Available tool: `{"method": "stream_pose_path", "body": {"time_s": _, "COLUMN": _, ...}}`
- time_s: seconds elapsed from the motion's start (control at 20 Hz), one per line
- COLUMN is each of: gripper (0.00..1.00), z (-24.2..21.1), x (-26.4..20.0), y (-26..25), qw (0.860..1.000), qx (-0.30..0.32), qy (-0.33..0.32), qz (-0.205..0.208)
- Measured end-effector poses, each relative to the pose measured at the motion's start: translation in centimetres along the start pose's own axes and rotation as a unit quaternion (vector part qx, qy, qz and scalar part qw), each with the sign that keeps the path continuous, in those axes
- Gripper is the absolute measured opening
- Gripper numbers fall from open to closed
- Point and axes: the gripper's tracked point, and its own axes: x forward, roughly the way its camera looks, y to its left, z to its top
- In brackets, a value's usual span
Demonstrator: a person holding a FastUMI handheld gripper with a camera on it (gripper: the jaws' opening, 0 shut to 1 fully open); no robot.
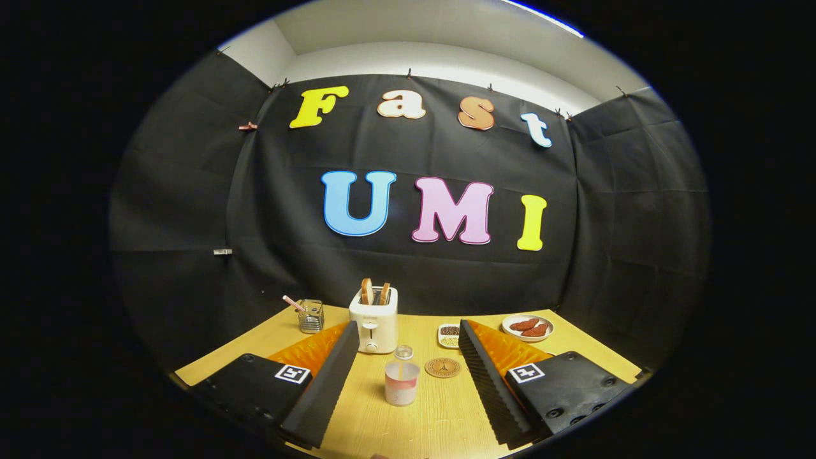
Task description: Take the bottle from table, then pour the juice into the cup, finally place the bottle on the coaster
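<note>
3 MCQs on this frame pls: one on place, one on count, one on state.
1. Where is the coaster?
A. right beside the bottle
B. under the toaster
C. on the plate

2. How many slices stand in the toaster?
A. none
B. two
C. four

3. What are the gripper fingers doing?
A. pressing on the bottle
B. shut on nothing
C. spread wide, bottle between them untouched

Key: 1 A, it lies on the table by the bottle; 2 B, two tops show; 3 C, gaps show either side.
</note>
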Motion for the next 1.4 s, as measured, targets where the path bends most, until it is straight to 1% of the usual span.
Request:
{"method": "stream_pose_path", "body": {"time_s": 0.15, "gripper": 0.96, "z": -1.0, "x": 0.8, "y": 1.2, "qw": 1.000, "qx": -0.001, "qy": 0.004, "qz": 0.010}}
{"method": "stream_pose_path", "body": {"time_s": 0.35, "gripper": 0.97, "z": -3.9, "x": 2.5, "y": 2.4, "qw": 1.000, "qx": -0.001, "qy": 0.023, "qz": 0.009}}
{"method": "stream_pose_path", "body": {"time_s": 0.45, "gripper": 0.97, "z": -5.3, "x": 3.2, "y": 2.4, "qw": 1.000, "qx": 0.002, "qy": 0.031, "qz": 0.001}}
{"method": "stream_pose_path", "body": {"time_s": 0.55, "gripper": 0.97, "z": -7.6, "x": 3.8, "y": 2.1, "qw": 0.999, "qx": 0.024, "qy": 0.048, "qz": -0.009}}
{"method": "stream_pose_path", "body": {"time_s": 0.65, "gripper": 0.97, "z": -9.4, "x": 4.7, "y": 1.3, "qw": 0.998, "qx": 0.031, "qy": 0.059, "qz": -0.020}}
{"method": "stream_pose_path", "body": {"time_s": 0.8, "gripper": 0.97, "z": -12.7, "x": 6.3, "y": 0.5, "qw": 0.996, "qx": 0.012, "qy": 0.082, "qz": -0.025}}
{"method": "stream_pose_path", "body": {"time_s": 1.0, "gripper": 0.97, "z": -16.4, "x": 8.4, "y": 0.6, "qw": 0.994, "qx": -0.004, "qy": 0.106, "qz": -0.008}}
{"method": "stream_pose_path", "body": {"time_s": 1.4, "gripper": 0.97, "z": -20.6, "x": 12.4, "y": 0.7, "qw": 0.992, "qx": -0.011, "qy": 0.124, "qz": -0.023}}
